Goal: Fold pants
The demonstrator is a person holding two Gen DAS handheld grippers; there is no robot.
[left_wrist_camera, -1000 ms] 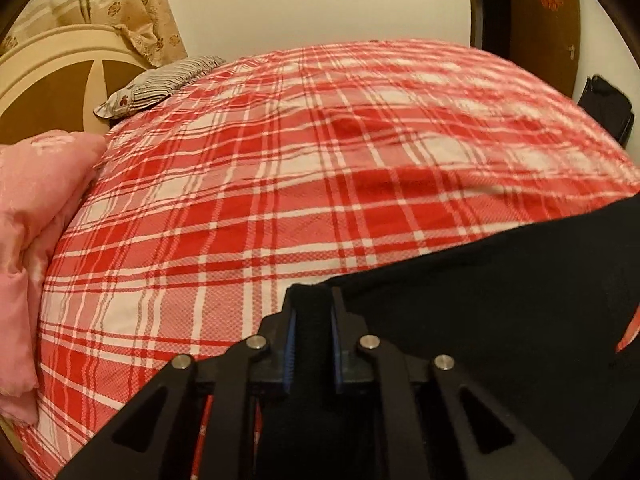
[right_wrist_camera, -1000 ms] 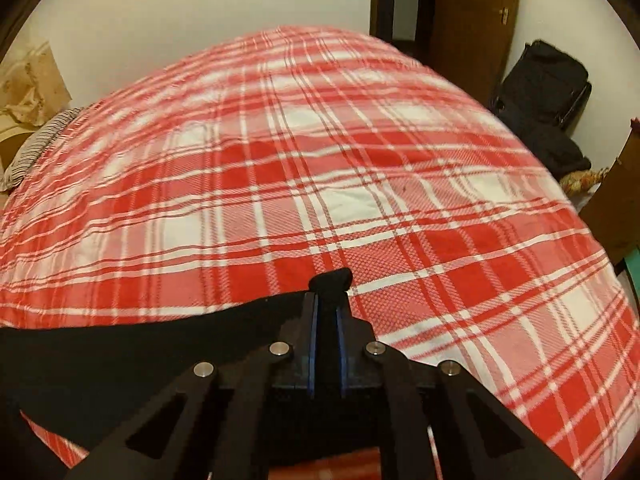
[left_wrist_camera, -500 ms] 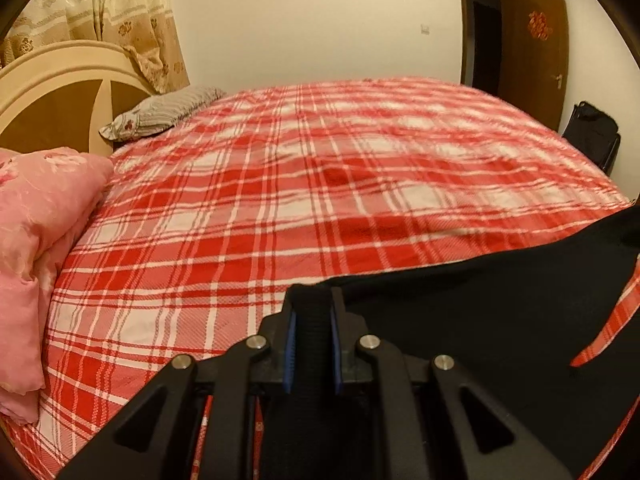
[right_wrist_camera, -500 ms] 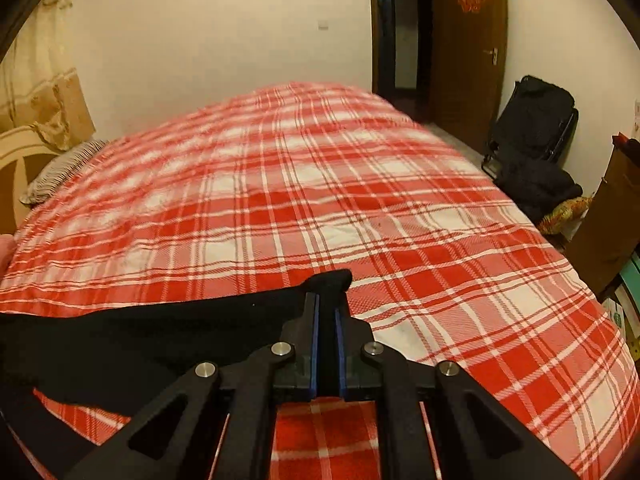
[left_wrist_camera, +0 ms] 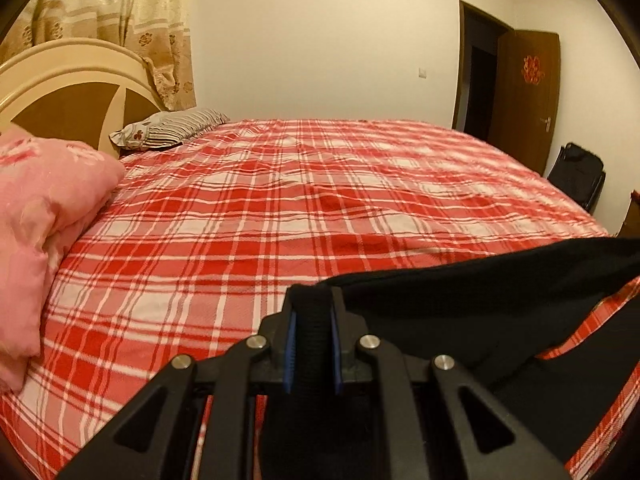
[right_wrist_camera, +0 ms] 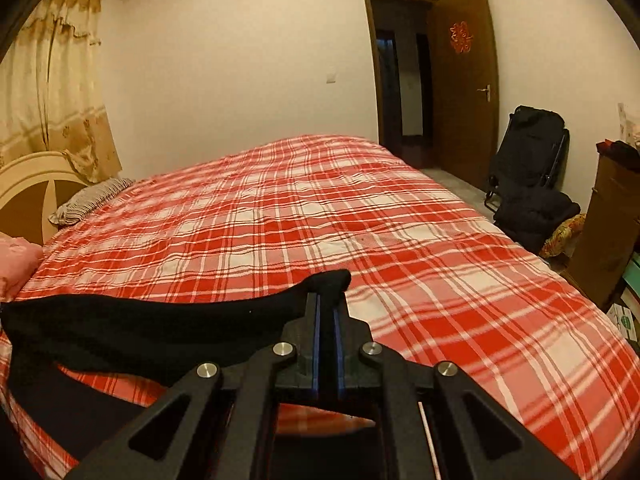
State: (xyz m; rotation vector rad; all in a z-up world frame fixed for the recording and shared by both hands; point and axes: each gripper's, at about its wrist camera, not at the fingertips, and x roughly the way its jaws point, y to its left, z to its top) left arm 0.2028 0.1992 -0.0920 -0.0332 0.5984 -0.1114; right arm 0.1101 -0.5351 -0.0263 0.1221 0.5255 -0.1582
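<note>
Gripping a thick fold of the black fabric pants (left_wrist_camera: 472, 300), the left gripper (left_wrist_camera: 312, 312) has its blue-lined jaws drawn narrow with the cloth pinched tight between them. To the far left of that view lies a pink padded quilt (left_wrist_camera: 44, 216), bunched against the cream and brown wooden headboard (left_wrist_camera: 68, 92); a striped pillow (left_wrist_camera: 172, 132) rests beside it at the head of the bed. The red and white plaid bedsheet (left_wrist_camera: 280, 216) covers the whole mattress. From the left gripper, the pants stretch rightward as a taut dark band raised above the sheet, with plaid visible beneath the hanging edge. In the right wrist view, the same band enters from the left edge and ends at the right gripper (right_wrist_camera: 326, 308), whose jaws are nearly closed on a thin corner of the cloth; a small tip of fabric protrudes past them. Behind the bed on the right stand a brown wooden door (right_wrist_camera: 464, 84), open against the wall, and a black folding chair (right_wrist_camera: 528, 152) with dark items piled in front of it.
</note>
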